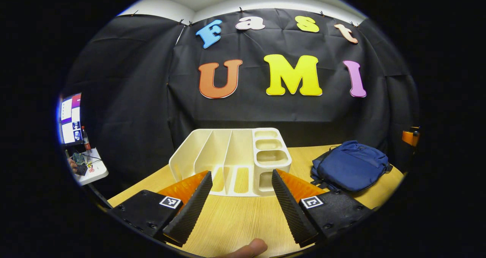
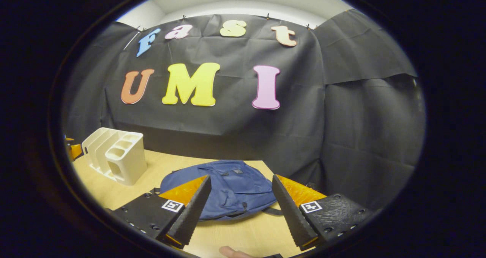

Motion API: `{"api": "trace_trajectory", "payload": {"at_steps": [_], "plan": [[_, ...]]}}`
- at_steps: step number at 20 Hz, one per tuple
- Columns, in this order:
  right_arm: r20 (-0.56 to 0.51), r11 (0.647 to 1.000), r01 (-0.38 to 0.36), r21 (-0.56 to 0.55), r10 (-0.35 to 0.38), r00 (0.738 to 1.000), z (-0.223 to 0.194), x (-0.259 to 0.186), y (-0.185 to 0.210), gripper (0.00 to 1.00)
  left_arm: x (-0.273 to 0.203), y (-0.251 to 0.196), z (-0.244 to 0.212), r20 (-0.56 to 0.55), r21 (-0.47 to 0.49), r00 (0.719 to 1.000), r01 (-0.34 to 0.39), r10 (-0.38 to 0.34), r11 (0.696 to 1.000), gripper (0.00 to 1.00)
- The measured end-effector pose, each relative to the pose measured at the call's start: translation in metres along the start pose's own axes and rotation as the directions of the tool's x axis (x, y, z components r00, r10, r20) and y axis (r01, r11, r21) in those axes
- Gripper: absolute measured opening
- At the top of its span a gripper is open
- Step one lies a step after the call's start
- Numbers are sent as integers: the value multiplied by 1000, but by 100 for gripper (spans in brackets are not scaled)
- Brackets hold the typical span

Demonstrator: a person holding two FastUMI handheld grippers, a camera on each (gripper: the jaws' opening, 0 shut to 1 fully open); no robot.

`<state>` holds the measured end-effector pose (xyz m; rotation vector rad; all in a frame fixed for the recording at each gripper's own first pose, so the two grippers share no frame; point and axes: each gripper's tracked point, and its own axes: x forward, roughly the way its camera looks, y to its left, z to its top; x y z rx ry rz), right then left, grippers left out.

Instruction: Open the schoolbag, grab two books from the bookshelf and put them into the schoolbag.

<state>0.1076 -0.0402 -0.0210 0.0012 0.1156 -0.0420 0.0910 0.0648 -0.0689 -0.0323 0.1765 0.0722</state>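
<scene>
Both tongs wide, holding nothing | schoolbag (image 2: 228,191) navy, zipped, lying flat | bookshelf (image 1: 231,161) cream

Nothing readable here tbh, just square black-and-white marker tags (image 1: 169,202) on the gripper bodies, patterns rather than actual text.

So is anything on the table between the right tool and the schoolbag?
Nothing visible. The right tool is open and faces the blue schoolbag, lying closed on the table just ahead. The white bookshelf stands off to one side.
</scene>
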Motion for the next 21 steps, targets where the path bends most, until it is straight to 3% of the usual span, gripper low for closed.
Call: {"api": "trace_trajectory", "payload": {"at_steps": [5,21], "plan": [[3,1000,-9,22,9,1000,-5,-1,-12,98,-2,-10,8,42,-1,999,1,-1,1000,99],[15,998,-61,30,61,998,-10,-4,-29,96,-5,-34,3,14,12,1000,-18,18,1000,99]]}}
